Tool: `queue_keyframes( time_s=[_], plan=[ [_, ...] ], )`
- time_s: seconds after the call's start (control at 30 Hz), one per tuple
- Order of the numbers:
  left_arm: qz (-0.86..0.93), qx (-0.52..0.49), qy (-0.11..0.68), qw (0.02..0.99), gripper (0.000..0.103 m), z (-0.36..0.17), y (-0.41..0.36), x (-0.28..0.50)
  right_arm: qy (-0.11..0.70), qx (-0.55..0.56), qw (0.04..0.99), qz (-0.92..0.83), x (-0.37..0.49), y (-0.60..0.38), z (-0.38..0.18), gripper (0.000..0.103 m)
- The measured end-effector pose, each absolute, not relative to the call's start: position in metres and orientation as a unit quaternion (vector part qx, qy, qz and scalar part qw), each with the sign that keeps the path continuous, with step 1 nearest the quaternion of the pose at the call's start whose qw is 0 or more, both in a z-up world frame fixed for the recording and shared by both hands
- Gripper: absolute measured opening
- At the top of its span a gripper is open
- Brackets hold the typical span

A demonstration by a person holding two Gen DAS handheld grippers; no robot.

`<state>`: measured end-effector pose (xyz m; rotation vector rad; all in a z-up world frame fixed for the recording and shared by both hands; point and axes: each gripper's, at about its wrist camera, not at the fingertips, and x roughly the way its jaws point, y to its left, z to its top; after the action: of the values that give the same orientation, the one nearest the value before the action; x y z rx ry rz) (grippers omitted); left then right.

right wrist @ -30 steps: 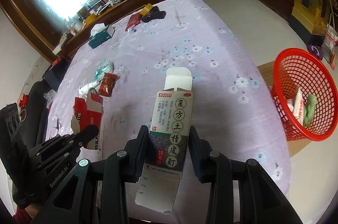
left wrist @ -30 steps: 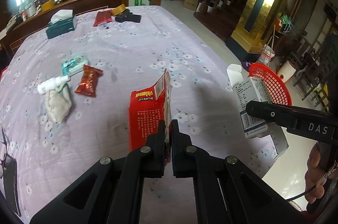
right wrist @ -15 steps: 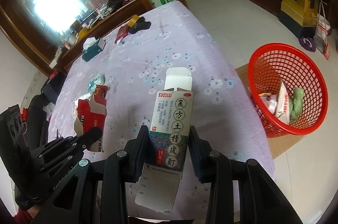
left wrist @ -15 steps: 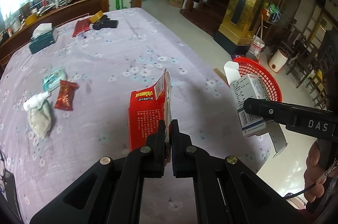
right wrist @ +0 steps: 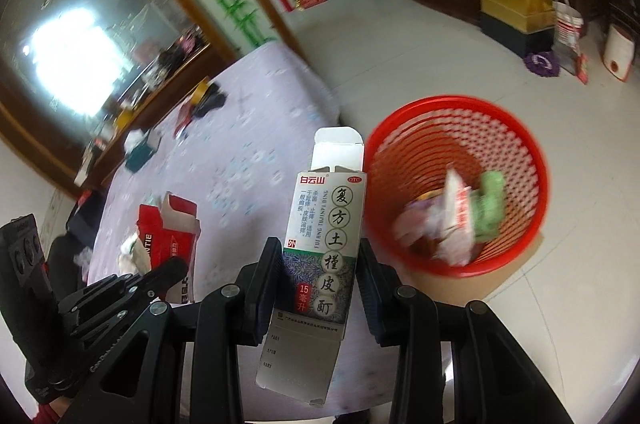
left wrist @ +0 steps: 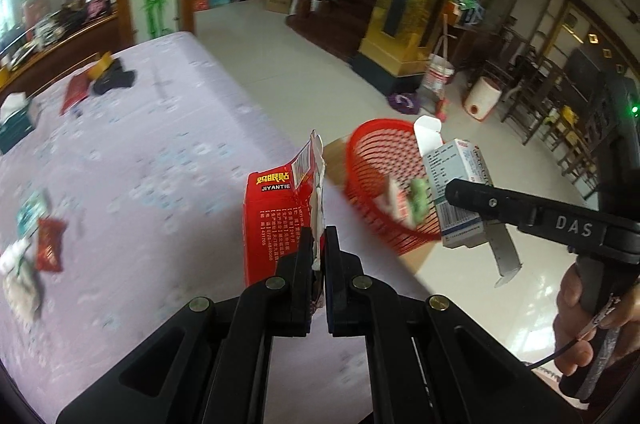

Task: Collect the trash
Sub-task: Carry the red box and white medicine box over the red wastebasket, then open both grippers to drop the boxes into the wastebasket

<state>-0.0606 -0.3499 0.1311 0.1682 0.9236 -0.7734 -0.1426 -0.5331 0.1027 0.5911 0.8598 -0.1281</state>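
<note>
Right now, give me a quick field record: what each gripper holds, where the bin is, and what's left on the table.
left gripper: shut on red box, torn open
right gripper: shut on white box, top flap open
basket: red, on floor beside table, already holds trash
table: red wrapper, teal packet, white items at left edge
status: both boxes not yet dropped
</note>
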Motion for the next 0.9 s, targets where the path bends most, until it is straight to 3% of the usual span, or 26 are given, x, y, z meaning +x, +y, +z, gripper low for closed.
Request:
queue_keyframes(
  time_s=[0.53, 0.7, 0.8, 0.83, 0.9],
  plan=[
    [-0.433, 0.059, 0.469, 0.768, 0.004, 0.114, -0.484, -0.040, 0.400, 0.302, 0.859, -0.110, -0.134, -0.639, 0.097, 0.040],
    [-0.433, 0.052, 0.474, 0.765, 0.005, 0.105, -0.507, -0.029, 0.405, 0.295, 0.857, -0.117, -0.120, -0.654, 0.091, 0.045],
    [-0.428, 0.052, 0.478, 0.765, 0.023, 0.101, -0.512, -0.028, 0.406, 0.300, 0.855, -0.119, -0.115, -0.662, 0.088, 0.046],
    [-0.425, 0.049, 0.477, 0.768, 0.034, 0.101, -0.510, -0.028, 0.406, 0.302, 0.854, -0.120, -0.114, -0.665, 0.087, 0.046],
    [-0.425, 0.043, 0.475, 0.770, 0.037, 0.102, -0.504, -0.028, 0.405, 0.304, 0.854, -0.123, -0.116, -0.668, 0.087, 0.046]
  ],
)
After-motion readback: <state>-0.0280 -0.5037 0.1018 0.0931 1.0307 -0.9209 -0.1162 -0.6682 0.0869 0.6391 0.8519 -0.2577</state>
